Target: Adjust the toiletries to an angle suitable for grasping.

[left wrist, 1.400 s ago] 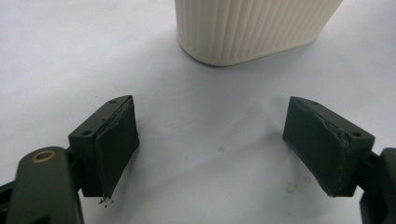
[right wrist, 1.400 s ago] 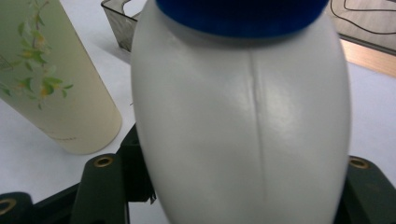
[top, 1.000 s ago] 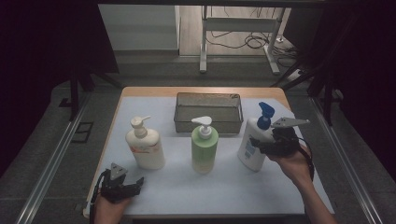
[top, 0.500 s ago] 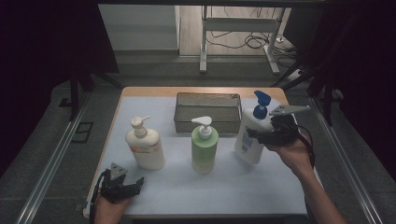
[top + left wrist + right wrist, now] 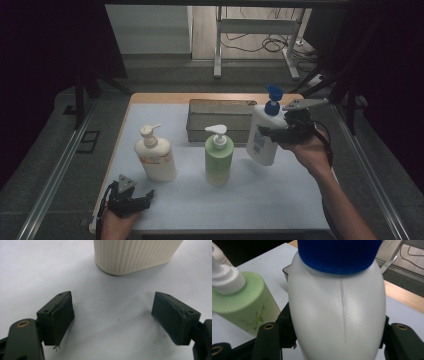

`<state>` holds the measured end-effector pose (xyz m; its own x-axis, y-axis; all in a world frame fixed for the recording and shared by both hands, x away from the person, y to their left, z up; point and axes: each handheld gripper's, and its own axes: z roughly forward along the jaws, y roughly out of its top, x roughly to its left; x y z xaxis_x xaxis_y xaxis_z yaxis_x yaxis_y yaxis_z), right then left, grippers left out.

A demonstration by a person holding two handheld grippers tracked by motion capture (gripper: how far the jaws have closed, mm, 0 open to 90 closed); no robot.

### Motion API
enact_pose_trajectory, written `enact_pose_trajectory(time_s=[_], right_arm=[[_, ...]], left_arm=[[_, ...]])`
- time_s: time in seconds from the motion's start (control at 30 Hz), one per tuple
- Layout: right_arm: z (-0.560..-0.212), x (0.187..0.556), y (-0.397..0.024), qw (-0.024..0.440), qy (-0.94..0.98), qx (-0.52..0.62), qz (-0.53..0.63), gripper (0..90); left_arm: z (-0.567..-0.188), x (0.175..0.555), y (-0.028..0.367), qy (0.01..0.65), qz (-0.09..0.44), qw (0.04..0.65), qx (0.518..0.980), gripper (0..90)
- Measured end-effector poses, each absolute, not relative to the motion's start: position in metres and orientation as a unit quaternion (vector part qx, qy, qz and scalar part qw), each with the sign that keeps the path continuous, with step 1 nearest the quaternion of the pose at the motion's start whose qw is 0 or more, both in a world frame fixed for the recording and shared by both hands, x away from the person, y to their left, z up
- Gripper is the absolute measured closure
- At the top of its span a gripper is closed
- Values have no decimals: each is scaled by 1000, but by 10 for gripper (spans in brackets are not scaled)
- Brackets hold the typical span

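The white bottle [image 5: 263, 137] with the blue pump cap is clamped in the right gripper [image 5: 280, 134]. In the right gripper view the two black jaws press against opposite sides of the white bottle [image 5: 337, 322], standing partly open to the width of its body. In the high view the bottle hangs clear of the white table cover [image 5: 280, 200], tilted, with its base toward the green bottle [image 5: 219, 157] and its cap leaning toward the right edge of the table. It is located in front of the right end of the dark mesh basket [image 5: 220, 112], at the rear of the table.

The green bottle stands upright at the table centre, just left of the held bottle and apart from it. The cream bottle [image 5: 155, 156] stands upright farther left.

The left gripper [image 5: 131, 197] rests low at the near left corner of the table. In the left gripper view its jaws stand wide apart with nothing between them; the ribbed base of the cream bottle [image 5: 135, 255] lies ahead of them, not touching.
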<state>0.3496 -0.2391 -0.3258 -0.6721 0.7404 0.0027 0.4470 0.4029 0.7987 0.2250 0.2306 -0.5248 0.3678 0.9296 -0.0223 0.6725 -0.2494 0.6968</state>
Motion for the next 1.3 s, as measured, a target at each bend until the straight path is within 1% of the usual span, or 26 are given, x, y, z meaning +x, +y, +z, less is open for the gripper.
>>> enact_pose_trajectory(time_s=[0.6,1.3], right_arm=[[-303,372,-210,191,816,343,425,405],[-295,404,-176,203,806,336,442,406]], left_arm=[[-525,225,230,525,202,318,763,175],[-525,225,231,525,202,317,764,174]])
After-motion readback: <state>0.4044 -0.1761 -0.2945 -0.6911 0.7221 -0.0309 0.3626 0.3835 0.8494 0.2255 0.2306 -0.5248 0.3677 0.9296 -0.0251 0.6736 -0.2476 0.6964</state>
